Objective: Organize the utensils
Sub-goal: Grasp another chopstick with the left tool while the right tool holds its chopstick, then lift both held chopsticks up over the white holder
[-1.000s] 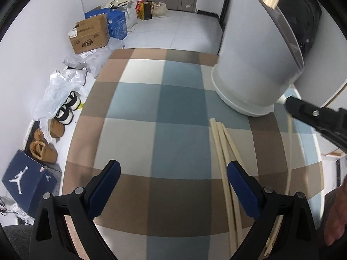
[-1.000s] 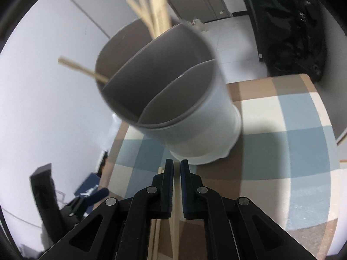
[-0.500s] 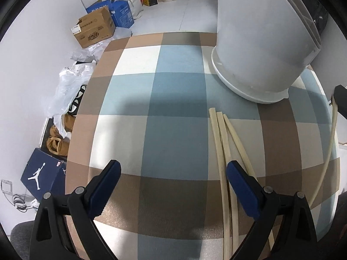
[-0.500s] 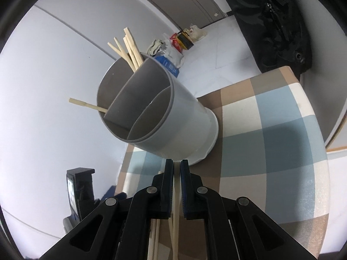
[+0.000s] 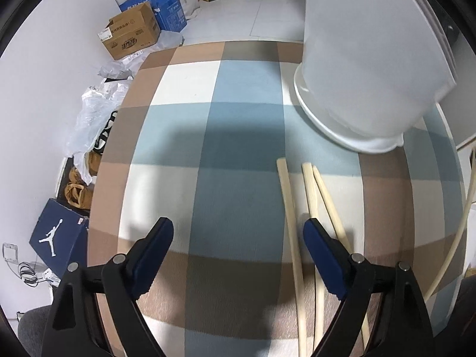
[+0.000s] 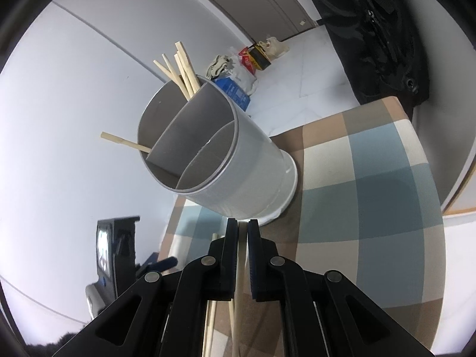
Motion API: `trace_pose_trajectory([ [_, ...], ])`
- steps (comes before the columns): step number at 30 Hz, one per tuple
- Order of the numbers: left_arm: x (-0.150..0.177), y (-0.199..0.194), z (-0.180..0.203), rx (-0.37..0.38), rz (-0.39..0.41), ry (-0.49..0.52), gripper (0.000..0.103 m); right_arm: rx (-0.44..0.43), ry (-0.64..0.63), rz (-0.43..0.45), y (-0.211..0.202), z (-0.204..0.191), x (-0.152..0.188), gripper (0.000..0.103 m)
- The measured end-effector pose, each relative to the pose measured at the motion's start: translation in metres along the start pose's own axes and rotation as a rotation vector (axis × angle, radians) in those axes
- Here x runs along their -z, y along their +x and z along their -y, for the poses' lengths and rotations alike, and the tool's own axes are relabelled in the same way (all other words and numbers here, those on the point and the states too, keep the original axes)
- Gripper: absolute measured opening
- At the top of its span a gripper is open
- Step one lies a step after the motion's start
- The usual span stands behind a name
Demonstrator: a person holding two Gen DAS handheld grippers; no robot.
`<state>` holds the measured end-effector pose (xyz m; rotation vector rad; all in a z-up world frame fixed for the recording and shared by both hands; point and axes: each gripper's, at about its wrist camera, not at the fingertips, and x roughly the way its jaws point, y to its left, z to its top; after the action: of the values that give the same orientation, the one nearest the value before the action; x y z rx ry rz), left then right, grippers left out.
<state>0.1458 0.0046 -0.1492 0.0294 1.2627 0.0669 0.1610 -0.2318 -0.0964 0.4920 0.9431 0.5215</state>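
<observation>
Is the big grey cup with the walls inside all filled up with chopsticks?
No. The grey cylindrical divided holder has wooden chopsticks only in its far compartment; the two nearer compartments show bare grey walls, though their bottoms are hidden.

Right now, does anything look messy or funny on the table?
Yes. Three chopsticks lie loose on the checked tablecloth instead of in the grey holder. Inside it, one chopstick leans far sideways over the rim, while the others stand bunched together.
</observation>
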Motion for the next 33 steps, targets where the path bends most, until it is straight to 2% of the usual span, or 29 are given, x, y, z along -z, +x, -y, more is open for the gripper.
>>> trace_pose_trajectory([
  [3, -0.006, 0.001, 0.000, 0.059, -0.006, -0.009, 0.073, 0.001, -0.014, 0.004, -0.001, -0.002, -0.001, 0.006],
  [5, -0.008, 0.001, 0.000, 0.066, -0.004, -0.017, 0.066, 0.002, -0.019, 0.002, 0.000, -0.003, -0.001, 0.006],
  [8, -0.011, -0.003, 0.007, 0.080, 0.006, 0.015, 0.038, -0.002, -0.021, 0.002, 0.000, -0.004, -0.002, 0.006],
  [9, -0.012, -0.004, 0.010, 0.083, 0.008, 0.029, 0.025, -0.001, -0.025, 0.005, 0.000, -0.004, -0.003, 0.006],
  [10, -0.013, -0.004, 0.013, 0.094, 0.007, 0.045, 0.016, -0.001, -0.028, 0.007, 0.000, -0.005, -0.003, 0.006],
  [12, -0.013, -0.004, 0.016, 0.100, 0.008, 0.057, 0.006, 0.002, -0.039, 0.016, -0.003, -0.008, -0.004, 0.006],
  [20, -0.010, -0.009, 0.016, 0.107, 0.043, 0.052, 0.003, 0.006, -0.063, 0.039, -0.010, -0.013, -0.004, 0.006],
  [33, -0.012, -0.054, 0.011, 0.141, 0.206, 0.001, 0.002, -0.018, -0.082, 0.079, -0.022, -0.018, -0.005, 0.006],
])
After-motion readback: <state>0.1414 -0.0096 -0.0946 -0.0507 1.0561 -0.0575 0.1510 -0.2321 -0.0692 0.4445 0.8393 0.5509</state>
